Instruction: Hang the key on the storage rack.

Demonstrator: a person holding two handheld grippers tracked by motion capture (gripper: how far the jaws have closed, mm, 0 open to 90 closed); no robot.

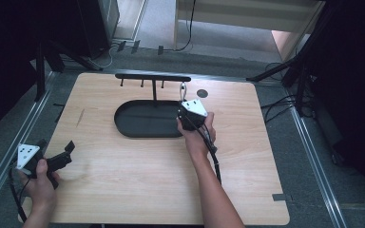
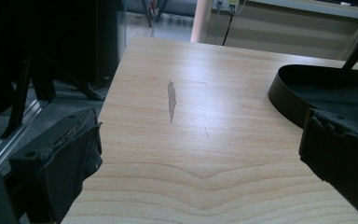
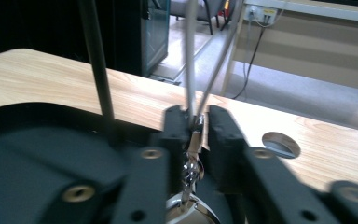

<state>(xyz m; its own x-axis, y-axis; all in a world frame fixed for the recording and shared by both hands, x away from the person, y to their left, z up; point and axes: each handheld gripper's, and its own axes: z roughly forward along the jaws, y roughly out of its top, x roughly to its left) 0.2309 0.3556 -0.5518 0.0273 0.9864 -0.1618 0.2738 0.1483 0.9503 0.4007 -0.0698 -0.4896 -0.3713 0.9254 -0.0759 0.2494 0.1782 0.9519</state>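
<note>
While the left gripper (image 1: 57, 159) gapes empty, the right gripper (image 3: 197, 128) pinches a metal keyring (image 3: 194, 140) between its fingers.

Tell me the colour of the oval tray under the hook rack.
Black; the oval tray shows best in the high view, beside the right claw.
</note>
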